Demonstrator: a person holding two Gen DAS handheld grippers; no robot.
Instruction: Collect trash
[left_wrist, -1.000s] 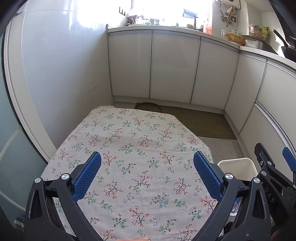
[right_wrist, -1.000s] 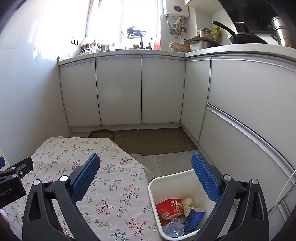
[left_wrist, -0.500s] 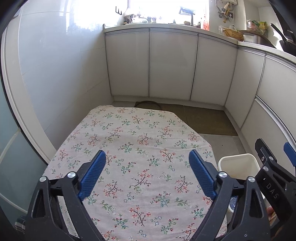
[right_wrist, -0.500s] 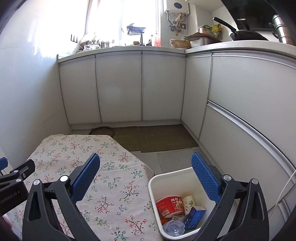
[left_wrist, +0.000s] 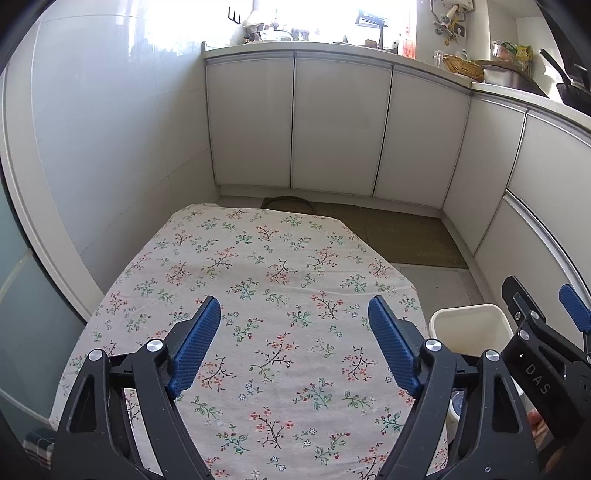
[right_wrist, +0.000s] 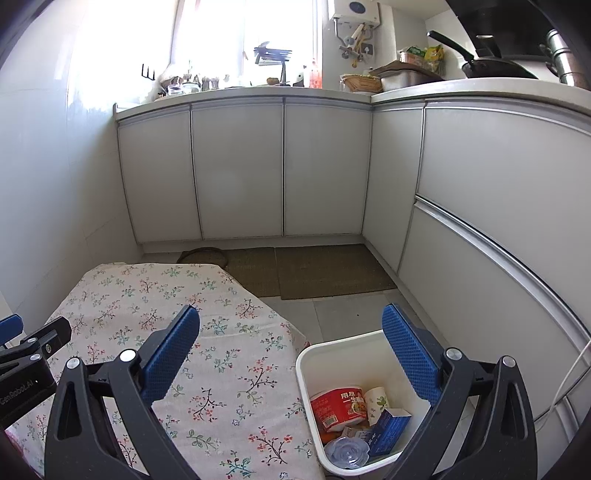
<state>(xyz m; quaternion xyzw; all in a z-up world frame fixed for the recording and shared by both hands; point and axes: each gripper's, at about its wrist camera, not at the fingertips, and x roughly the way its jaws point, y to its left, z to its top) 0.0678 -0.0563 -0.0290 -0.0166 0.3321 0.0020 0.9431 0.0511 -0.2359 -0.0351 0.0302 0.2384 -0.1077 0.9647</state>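
Note:
A white bin (right_wrist: 354, 376) stands on the floor right of the table; it also shows in the left wrist view (left_wrist: 469, 328). In it lie a red noodle cup (right_wrist: 334, 404), a paper cup (right_wrist: 376, 400), a blue carton (right_wrist: 388, 428) and a clear plastic lid (right_wrist: 345, 452). My left gripper (left_wrist: 293, 349) is open and empty above the floral tablecloth (left_wrist: 258, 288). My right gripper (right_wrist: 291, 356) is open and empty, over the table's right edge and the bin. No trash shows on the cloth.
White cabinets (left_wrist: 340, 125) line the back and right, under a cluttered counter (right_wrist: 258, 86). Brown mats (right_wrist: 325, 269) lie on the floor beyond the table. A white wall (left_wrist: 92, 147) runs along the table's left side.
Both grippers have drawn back and up a little, staying open. More of the tablecloth shows in the left wrist view. The bin's contents have not moved.

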